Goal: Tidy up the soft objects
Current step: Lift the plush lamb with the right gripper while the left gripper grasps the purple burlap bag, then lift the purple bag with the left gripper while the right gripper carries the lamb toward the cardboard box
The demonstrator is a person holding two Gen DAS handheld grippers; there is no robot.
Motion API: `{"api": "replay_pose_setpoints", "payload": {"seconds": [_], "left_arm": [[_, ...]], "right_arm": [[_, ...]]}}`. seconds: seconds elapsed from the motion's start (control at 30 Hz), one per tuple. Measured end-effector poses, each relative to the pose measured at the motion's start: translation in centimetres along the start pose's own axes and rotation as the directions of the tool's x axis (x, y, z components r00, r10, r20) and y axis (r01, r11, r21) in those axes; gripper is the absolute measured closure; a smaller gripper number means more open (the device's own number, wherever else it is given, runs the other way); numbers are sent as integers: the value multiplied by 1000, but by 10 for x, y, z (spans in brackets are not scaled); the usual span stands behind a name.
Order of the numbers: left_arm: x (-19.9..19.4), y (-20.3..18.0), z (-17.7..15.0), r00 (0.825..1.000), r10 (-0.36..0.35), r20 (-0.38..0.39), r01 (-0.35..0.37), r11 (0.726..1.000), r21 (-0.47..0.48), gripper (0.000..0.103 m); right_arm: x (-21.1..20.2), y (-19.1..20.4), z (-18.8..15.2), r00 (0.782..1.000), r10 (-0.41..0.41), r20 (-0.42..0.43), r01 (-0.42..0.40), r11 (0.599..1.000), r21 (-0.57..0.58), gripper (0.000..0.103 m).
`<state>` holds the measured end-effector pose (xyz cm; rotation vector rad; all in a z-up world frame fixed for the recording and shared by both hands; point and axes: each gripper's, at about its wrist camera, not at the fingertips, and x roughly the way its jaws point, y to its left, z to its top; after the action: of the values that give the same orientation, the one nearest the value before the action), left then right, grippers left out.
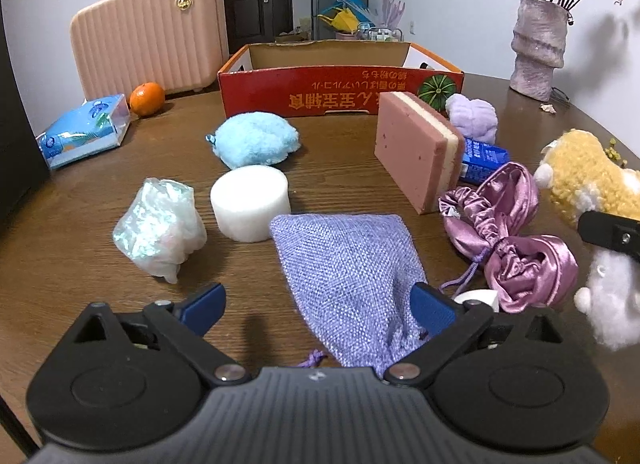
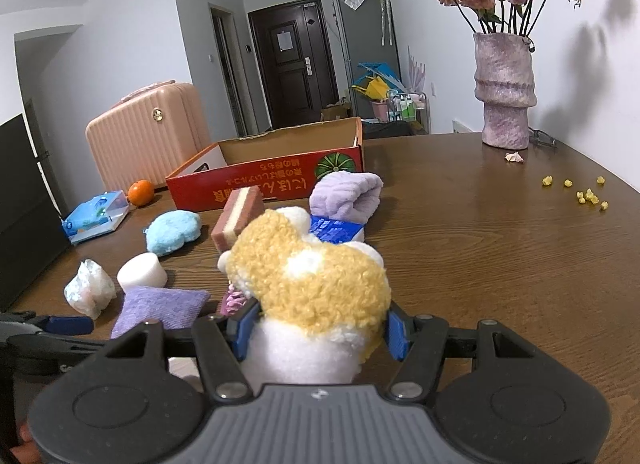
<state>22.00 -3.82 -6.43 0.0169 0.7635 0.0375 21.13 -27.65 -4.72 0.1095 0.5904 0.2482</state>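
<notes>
My right gripper (image 2: 318, 330) is clamped on the yellow-and-white plush toy (image 2: 308, 284): both blue pads press into its white underside, and its curly yellow back fills the middle of my right wrist view. My left gripper (image 1: 318, 304) stands wide, its blue fingers (image 1: 202, 308) on either side of the tied end of the lilac burlap pouch (image 1: 348, 264), which lies flat on the wooden table (image 1: 340, 168). The right-hand pad lies against or over the pouch's edge; the left-hand pad is clear of it, so nothing is gripped.

Beyond the pouch, my left view shows a white foam cylinder (image 1: 250, 208) just beside it, a crinkly iridescent bundle (image 1: 160, 226) further left, a blue fluffy pad (image 1: 256, 142), and a pink-and-cream sponge block (image 1: 418, 150) standing on edge. The purple satin drawstring bag (image 1: 504, 236) is in full sight here; in the right view the plush hides nearly all of it. The plush shows at this view's right edge.

The red cardboard box (image 2: 272, 180) sits open further back. Only my right view shows the purple rolled towel (image 2: 346, 194) fully, and the yellow crumbs (image 2: 588, 196) scattered far right. Both show the vase of dried roses (image 2: 504, 92), the pink suitcase (image 1: 150, 38), the orange (image 1: 147, 99) and the tissue pack (image 1: 86, 130).
</notes>
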Motion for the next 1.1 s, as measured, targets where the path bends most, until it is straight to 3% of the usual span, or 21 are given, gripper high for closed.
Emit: {"api": "replay_pose_setpoints", "payload": {"seconds": [0.3,0.47,1.1], "left_arm": [[6,-3,-1,998,-60,-1,60,998,16,32],[5,-4,-2,995,-102,3,102,994,26,55],[-12,11,11,989,-128,78,127,992,12,70]], "right_arm": [[5,1,1,1000,-2,-9,2,1000,-1,42],[7,1,1,1000,-5,-11,5,1000,-4,42],[9,6,12,1000,-16,6,16,1000,-10,42]]}}
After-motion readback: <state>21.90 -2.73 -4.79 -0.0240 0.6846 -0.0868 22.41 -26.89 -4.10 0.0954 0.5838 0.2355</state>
